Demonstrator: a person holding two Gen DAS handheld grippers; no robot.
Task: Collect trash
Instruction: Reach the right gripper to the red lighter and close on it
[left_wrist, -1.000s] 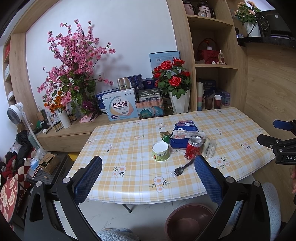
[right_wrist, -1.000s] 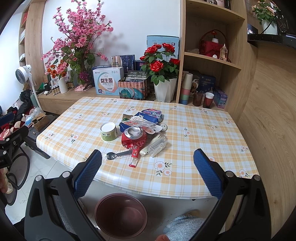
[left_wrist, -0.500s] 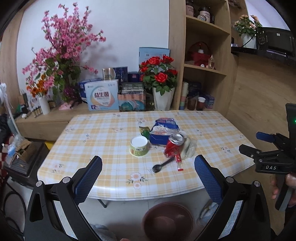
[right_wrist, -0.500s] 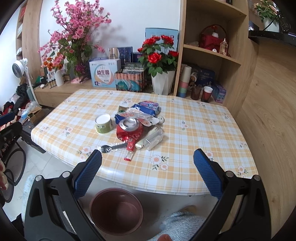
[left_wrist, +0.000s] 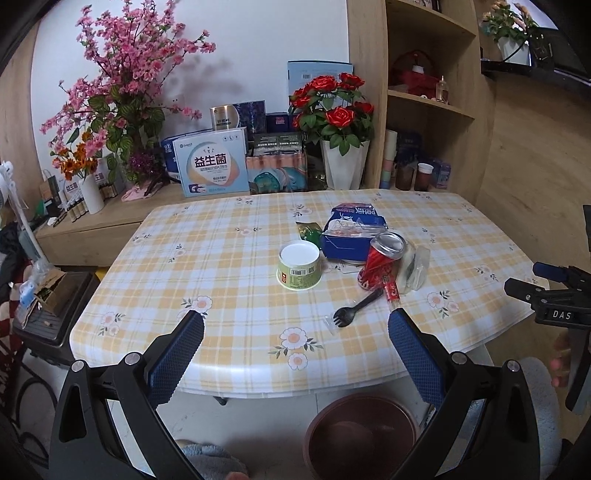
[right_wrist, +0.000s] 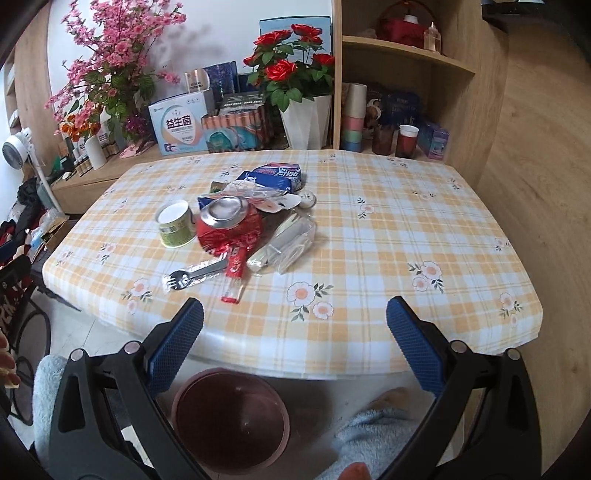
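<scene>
A pile of trash lies on the checked table (left_wrist: 229, 288): a green paper cup (left_wrist: 299, 266), a crushed red can (left_wrist: 380, 258), a blue snack bag (left_wrist: 352, 232), clear plastic wrap (left_wrist: 415, 266), a red wrapper (left_wrist: 391, 293) and a black plastic spork (left_wrist: 356, 308). The same cup (right_wrist: 176, 223), can (right_wrist: 229, 227), wrap (right_wrist: 288, 245) and spork (right_wrist: 194, 275) show in the right wrist view. A brown bin (right_wrist: 231, 419) stands on the floor under the table's front edge. My left gripper (left_wrist: 295, 354) and right gripper (right_wrist: 293, 343) are both open and empty, in front of the table edge.
A white pot of red roses (left_wrist: 334, 125), boxes and pink blossoms (left_wrist: 122, 88) line the sideboard behind the table. Wooden shelves (right_wrist: 402, 62) with cups stand at the back right. The right gripper shows at the right edge of the left wrist view (left_wrist: 554, 299).
Both grippers have moved closer to the table and the trash pile. The left view has swung so the pile sits nearer its middle. Both stay open.
</scene>
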